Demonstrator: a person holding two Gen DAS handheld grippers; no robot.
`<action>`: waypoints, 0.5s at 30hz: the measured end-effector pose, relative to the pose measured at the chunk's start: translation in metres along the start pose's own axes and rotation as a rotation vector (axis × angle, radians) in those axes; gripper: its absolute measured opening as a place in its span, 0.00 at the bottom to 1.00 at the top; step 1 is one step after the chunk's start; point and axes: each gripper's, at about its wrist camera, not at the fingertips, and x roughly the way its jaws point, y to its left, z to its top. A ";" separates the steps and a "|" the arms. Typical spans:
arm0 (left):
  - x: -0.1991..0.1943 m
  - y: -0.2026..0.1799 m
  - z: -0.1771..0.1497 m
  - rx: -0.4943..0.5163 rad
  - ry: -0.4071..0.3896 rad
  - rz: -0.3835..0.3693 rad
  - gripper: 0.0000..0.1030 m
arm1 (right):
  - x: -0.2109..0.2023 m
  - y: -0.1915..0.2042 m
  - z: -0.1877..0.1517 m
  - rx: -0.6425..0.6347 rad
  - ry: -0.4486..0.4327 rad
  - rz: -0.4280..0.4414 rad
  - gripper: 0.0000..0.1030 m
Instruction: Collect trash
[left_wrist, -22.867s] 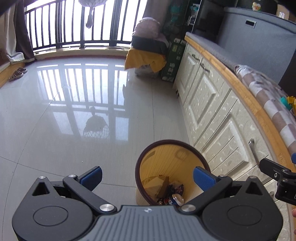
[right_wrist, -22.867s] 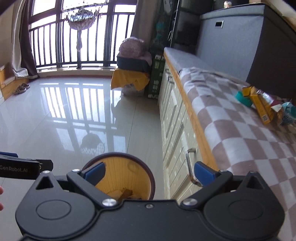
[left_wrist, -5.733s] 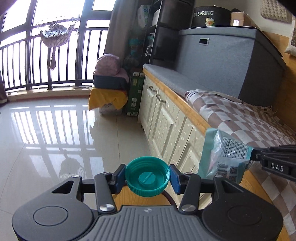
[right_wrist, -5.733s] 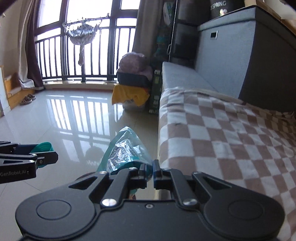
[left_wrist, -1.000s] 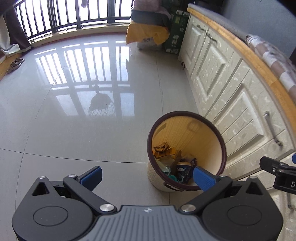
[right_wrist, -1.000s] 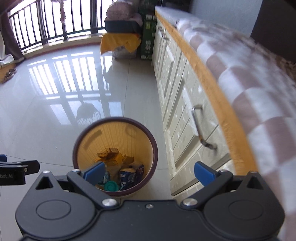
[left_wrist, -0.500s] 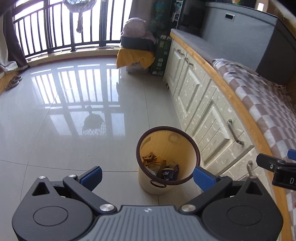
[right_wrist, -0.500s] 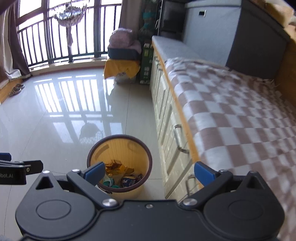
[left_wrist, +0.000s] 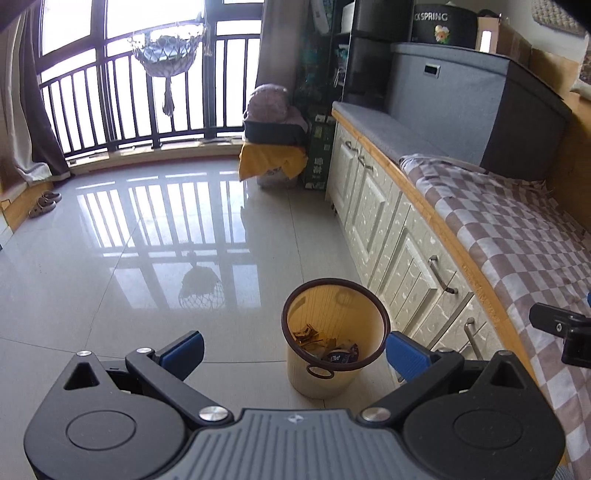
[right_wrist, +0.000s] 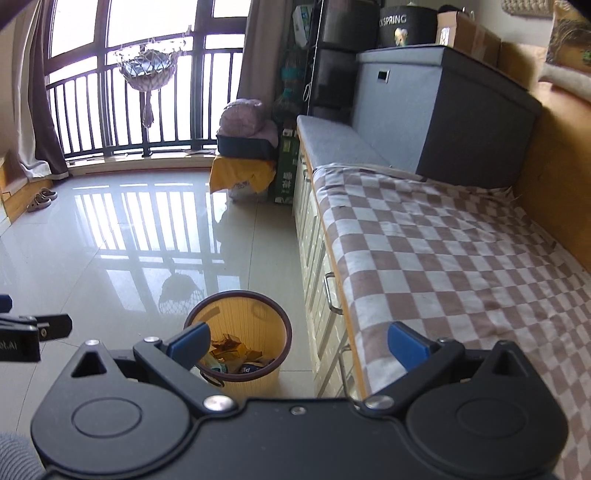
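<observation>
A yellow waste bin with a dark rim stands on the tiled floor beside the white cabinets; it also shows in the right wrist view. Trash lies in its bottom: wrappers, a crushed can, brown scraps. My left gripper is open and empty, held well above the bin. My right gripper is open and empty, above the bin and the bench edge. The checked cloth on the bench shows no trash.
White cabinets with metal handles run along the right. A grey storage box stands at the bench's far end. A yellow-draped stack and a green box sit by the balcony railing. Slippers lie at far left.
Both grippers have risen and tilted up from looking into the bin, so the bin looks smaller and the bench and room show. Both stay open and empty.
</observation>
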 end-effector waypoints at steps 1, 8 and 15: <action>-0.006 0.000 -0.002 0.001 -0.007 -0.002 1.00 | -0.006 0.000 -0.003 -0.002 -0.004 -0.001 1.00; -0.041 -0.001 -0.018 -0.003 -0.064 0.002 1.00 | -0.045 -0.008 -0.020 0.009 -0.041 -0.001 1.00; -0.067 0.002 -0.035 0.001 -0.098 0.013 1.00 | -0.074 -0.014 -0.039 0.019 -0.071 -0.004 1.00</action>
